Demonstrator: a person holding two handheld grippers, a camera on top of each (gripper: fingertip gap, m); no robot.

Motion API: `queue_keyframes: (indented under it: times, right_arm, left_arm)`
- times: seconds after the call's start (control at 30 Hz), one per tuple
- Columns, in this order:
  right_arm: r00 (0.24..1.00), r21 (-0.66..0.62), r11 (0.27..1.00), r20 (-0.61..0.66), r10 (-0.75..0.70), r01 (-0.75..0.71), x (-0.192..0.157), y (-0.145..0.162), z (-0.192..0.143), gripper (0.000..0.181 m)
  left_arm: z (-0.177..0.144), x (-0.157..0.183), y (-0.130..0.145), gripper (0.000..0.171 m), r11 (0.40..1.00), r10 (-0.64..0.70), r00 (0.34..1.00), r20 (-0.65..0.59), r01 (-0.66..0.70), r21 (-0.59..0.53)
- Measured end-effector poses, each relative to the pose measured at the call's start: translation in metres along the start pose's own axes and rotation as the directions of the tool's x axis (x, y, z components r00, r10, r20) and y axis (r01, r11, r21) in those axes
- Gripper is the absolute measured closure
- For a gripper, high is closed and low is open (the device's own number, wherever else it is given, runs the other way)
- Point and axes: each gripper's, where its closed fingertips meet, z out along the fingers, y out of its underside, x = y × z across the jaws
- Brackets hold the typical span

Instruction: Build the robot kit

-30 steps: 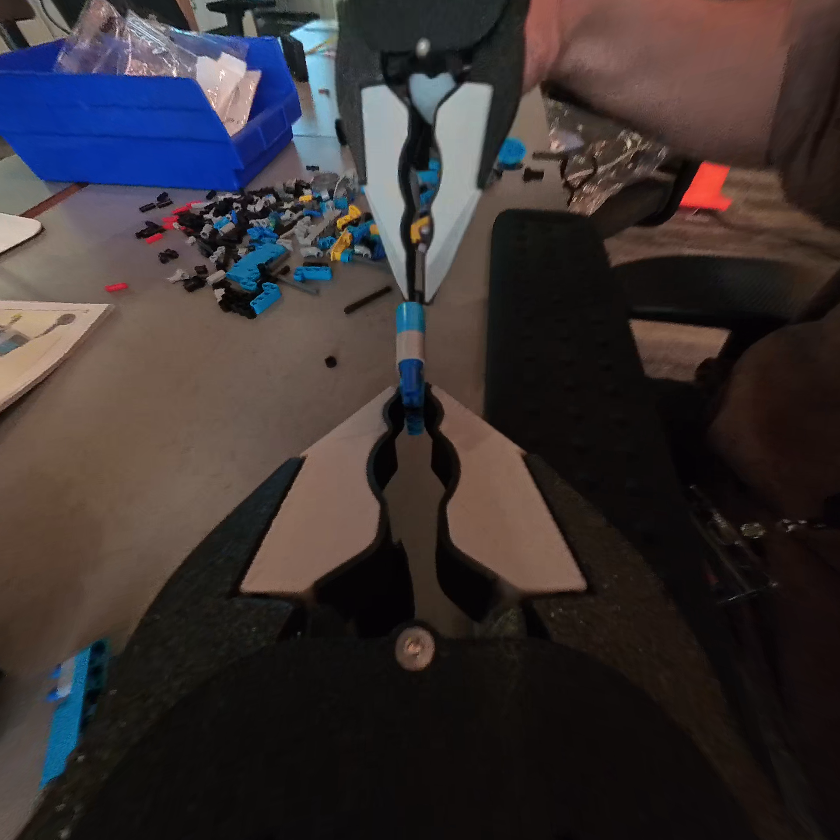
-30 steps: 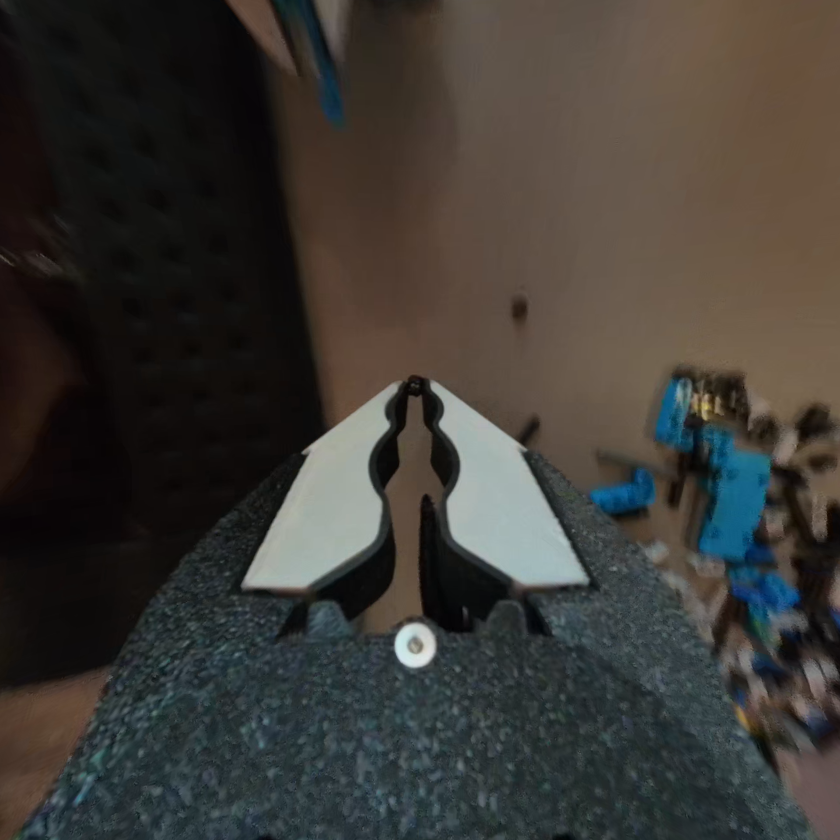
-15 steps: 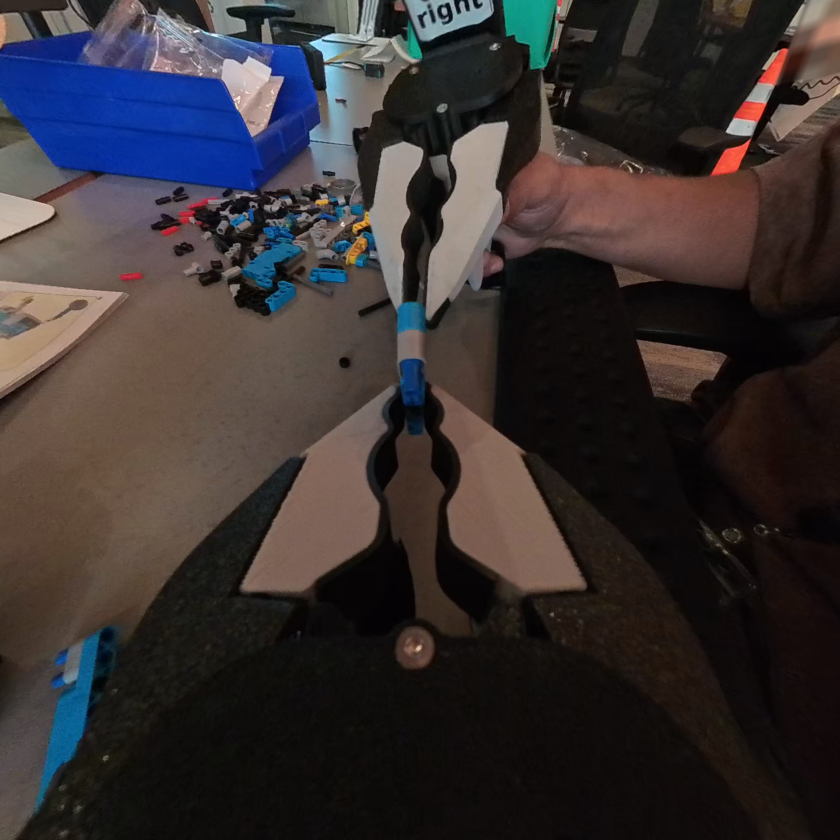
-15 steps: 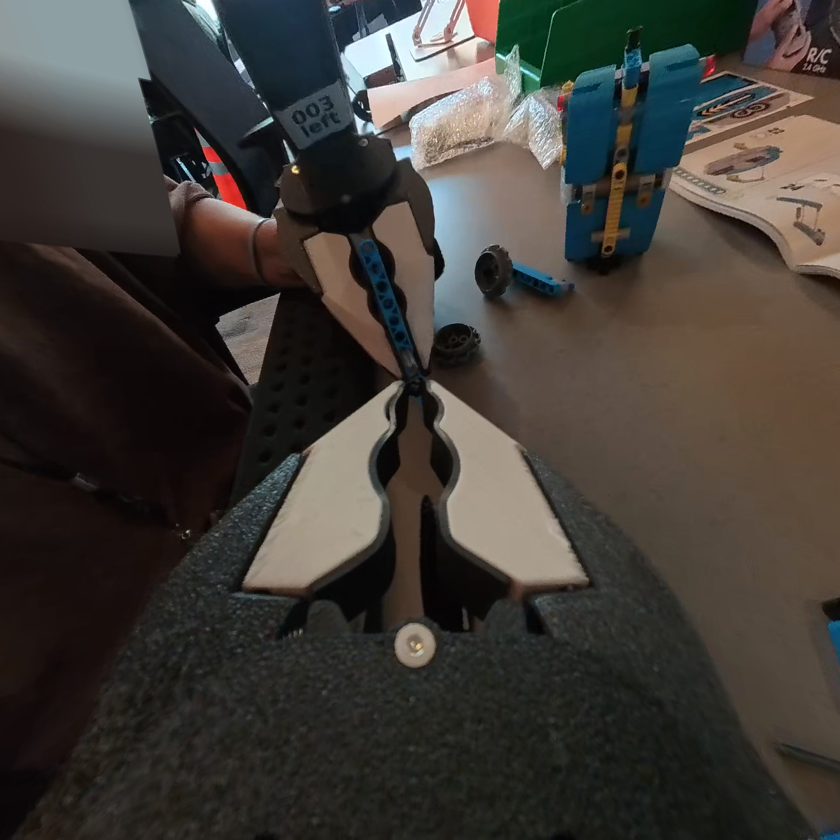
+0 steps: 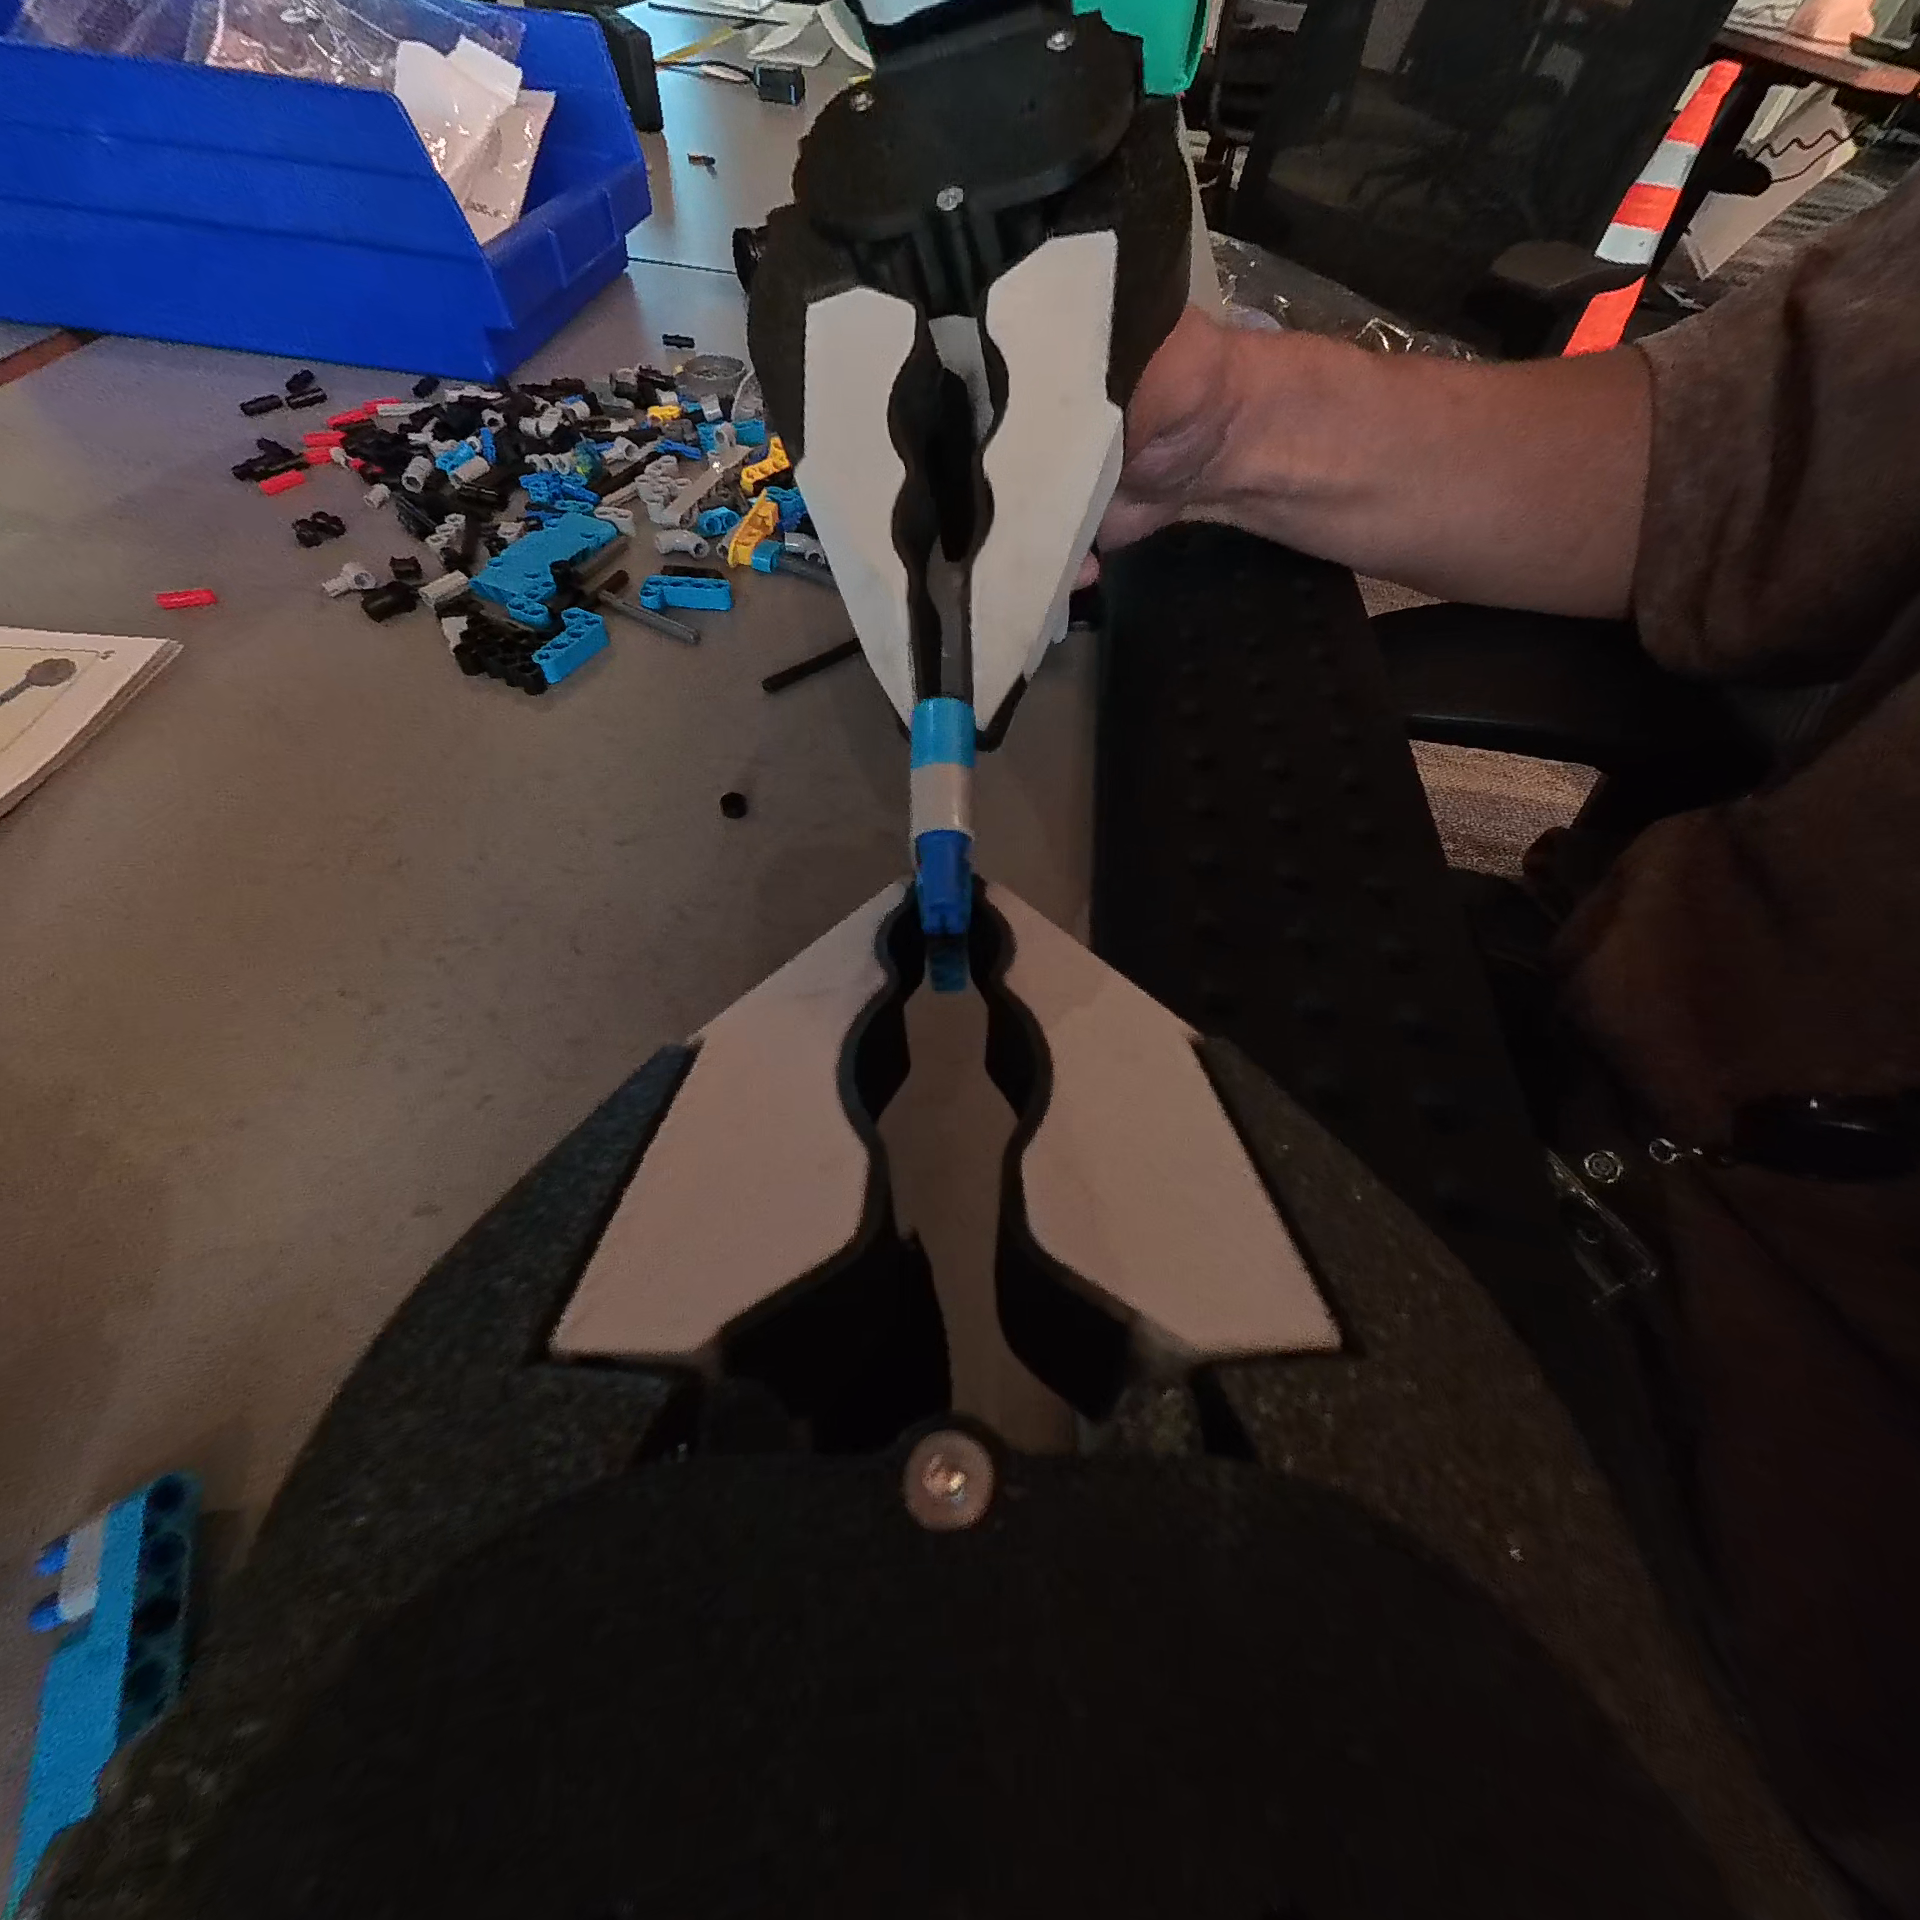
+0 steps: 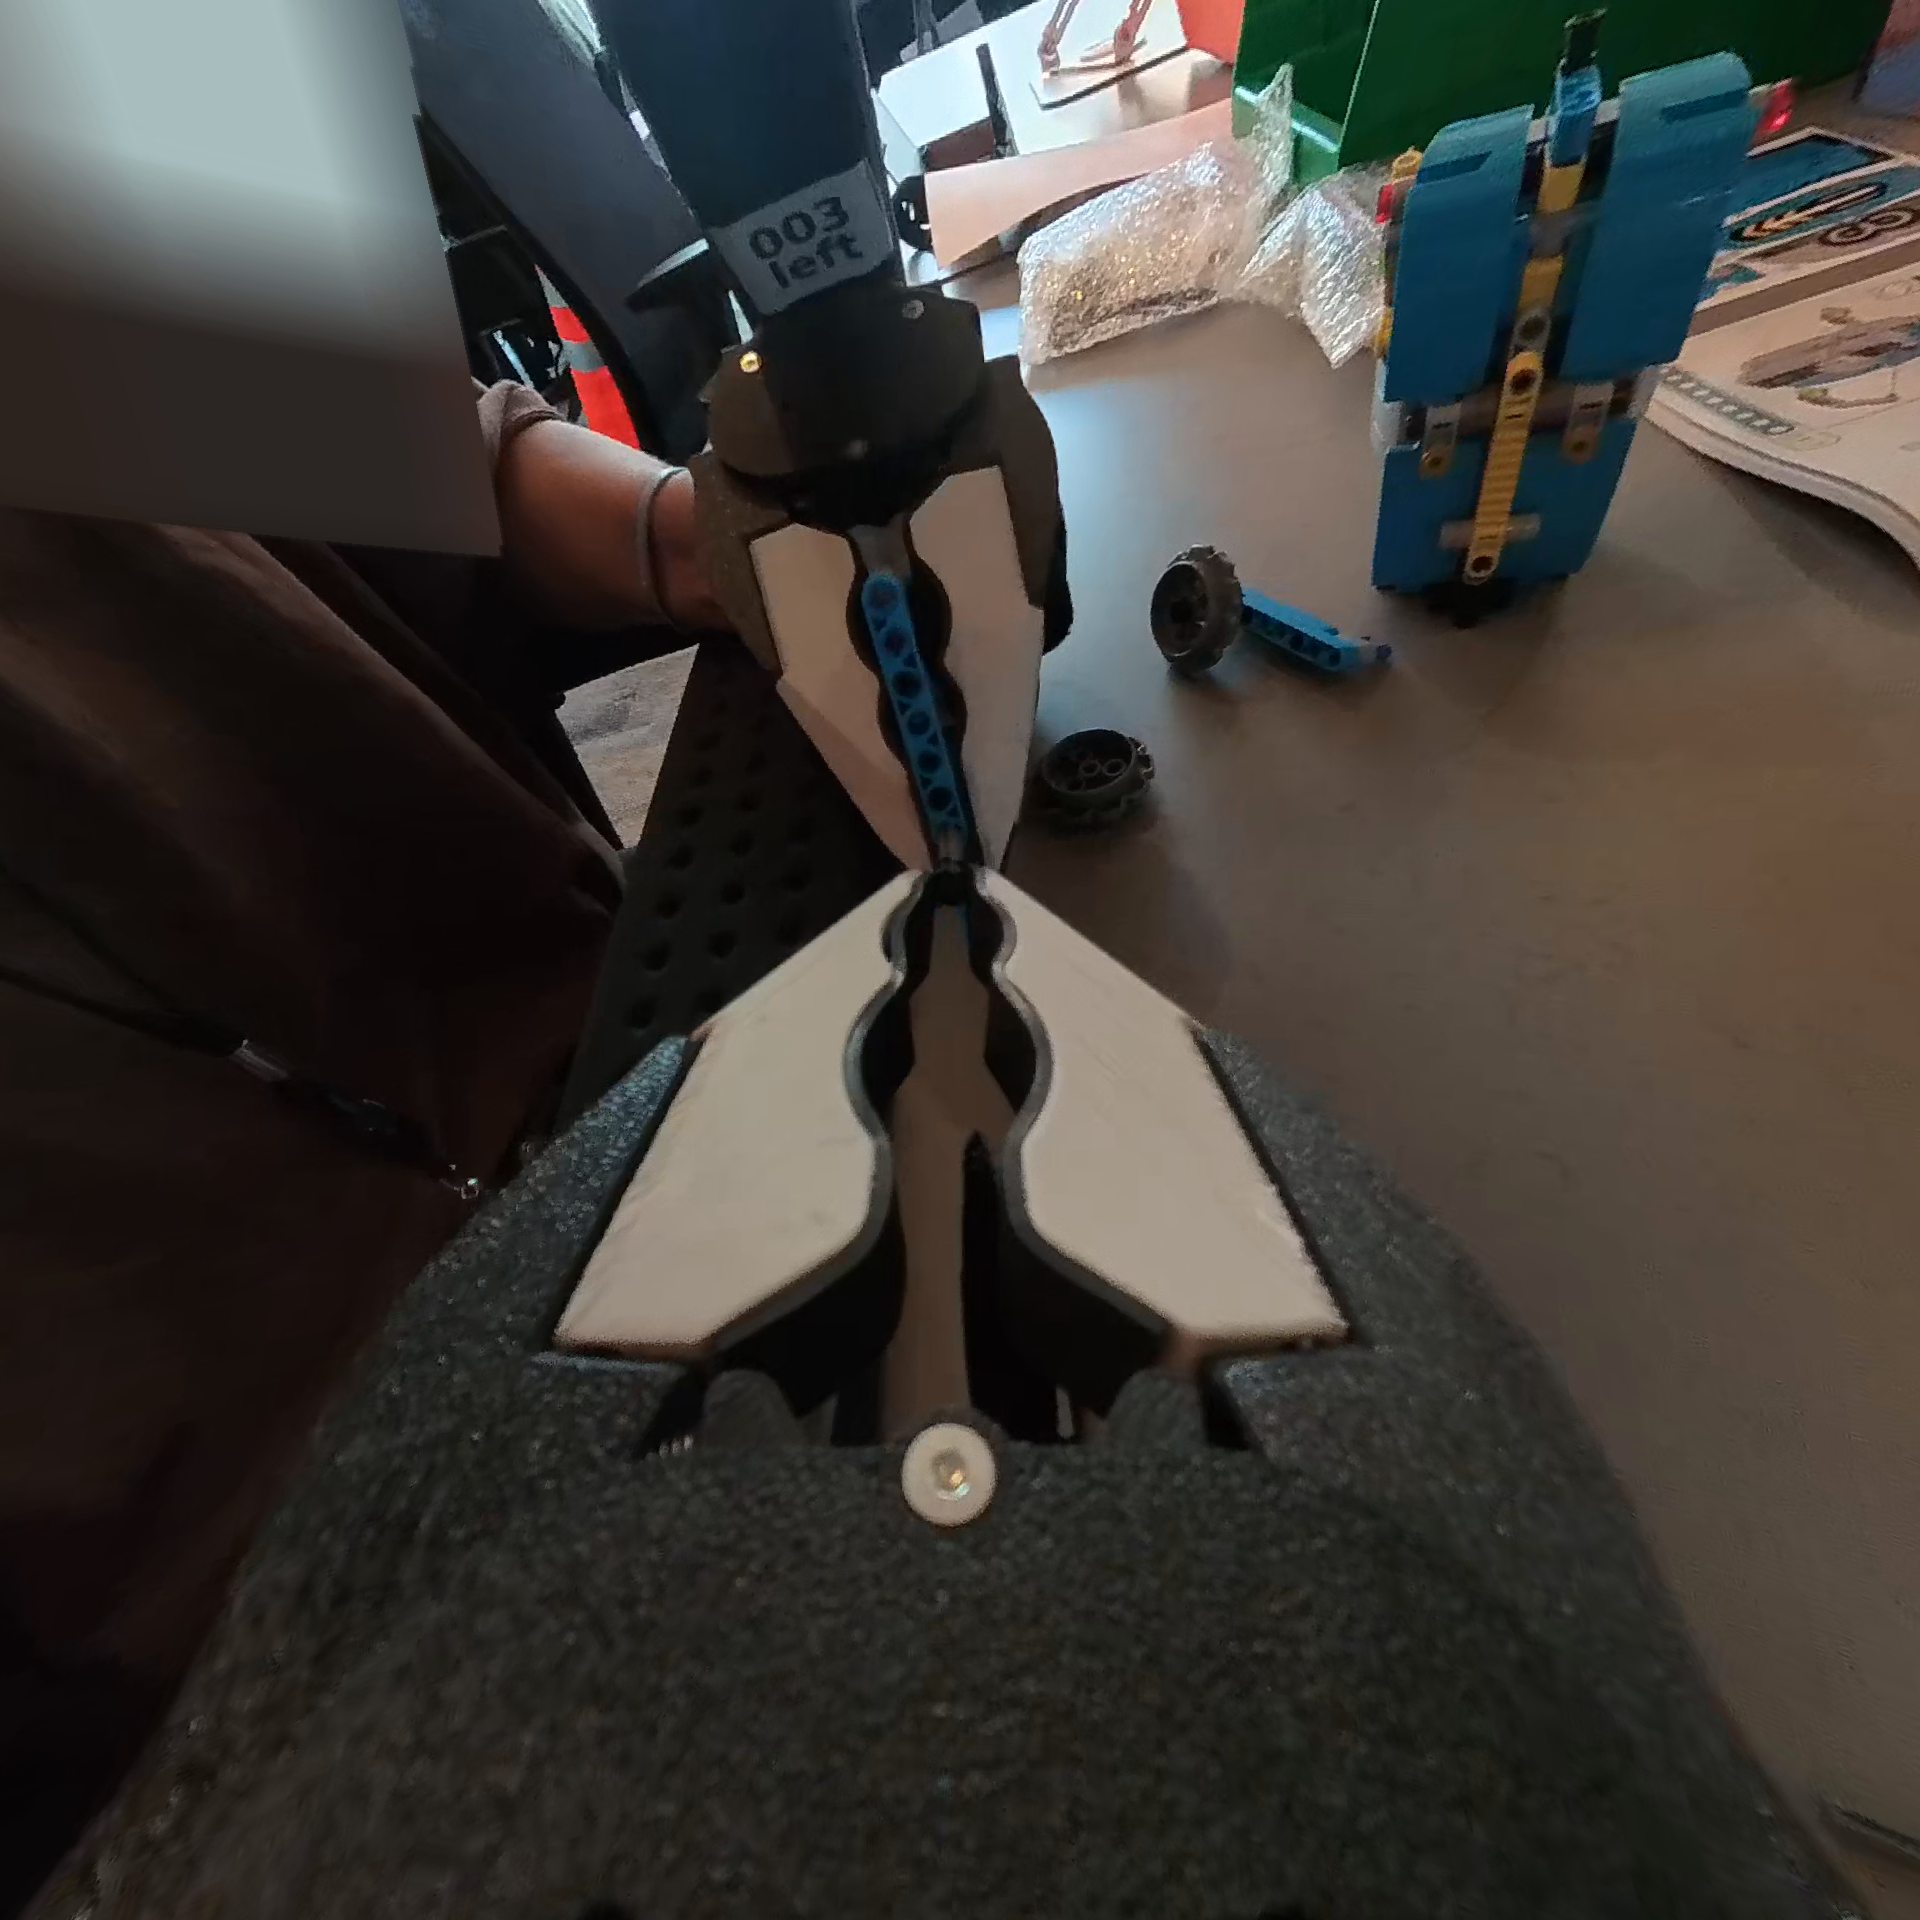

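Observation:
My left gripper (image 5: 943, 902) is shut on a long blue beam with holes (image 6: 914, 707), held in the air at the table's edge. In the left wrist view the beam shows end-on, with a blue, grey and light-blue stack (image 5: 940, 790) sticking out past my tips. My right gripper (image 6: 948, 883) faces it tip to tip and is shut on a thin dark rod (image 5: 951, 623) that meets the stack's far end. The right gripper (image 5: 940, 709) comes in from the top of the left wrist view. The left gripper (image 6: 958, 847) fills the middle of the right wrist view.
A pile of loose pieces (image 5: 540, 520) lies before a blue bin (image 5: 312, 229); a booklet (image 5: 62, 696) and a blue beam (image 5: 104, 1621) lie at left. A blue model (image 6: 1527, 343), wheel (image 6: 1195, 613), hub (image 6: 1096, 774) and bags (image 6: 1132, 260) sit beyond. A black chair back (image 5: 1268, 831) stands close. Less than 4 cm separates the two grippers' tips.
My right gripper has swung up from pointing down at the table to facing the left gripper head on. The left gripper and its beam have stayed still.

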Motion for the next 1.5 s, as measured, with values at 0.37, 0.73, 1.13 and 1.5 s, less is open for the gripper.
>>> queue_keyframes:
  times: [0.37, 0.73, 1.13, 1.5]
  right_arm:
    - [0.992, -0.002, 0.993, 0.042, -0.117, 0.117, -0.008, 0.001, 0.001, 0.175]
    - [0.992, -0.005, 0.993, 0.040, -0.118, 0.119, -0.008, 0.003, 0.001, 0.175]
    - [0.990, 0.100, 0.986, 0.040, -0.134, 0.130, -0.007, -0.006, 0.002, 0.175]
    - [0.994, 0.141, 0.989, 0.088, -0.065, 0.052, -0.006, -0.009, 0.002, 0.175]
  left_arm:
    - [-0.002, 0.011, -0.001, 0.165, 0.994, -0.107, 0.983, -0.147, 0.109, 0.004]
    - [-0.001, 0.011, 0.000, 0.165, 0.992, -0.124, 0.979, -0.161, 0.124, -0.010]
    - [-0.008, 0.010, -0.007, 0.166, 0.954, -0.284, 0.918, -0.275, 0.300, 0.014]
    - [-0.009, 0.008, -0.009, 0.165, 0.939, -0.321, 0.899, -0.297, 0.342, 0.022]
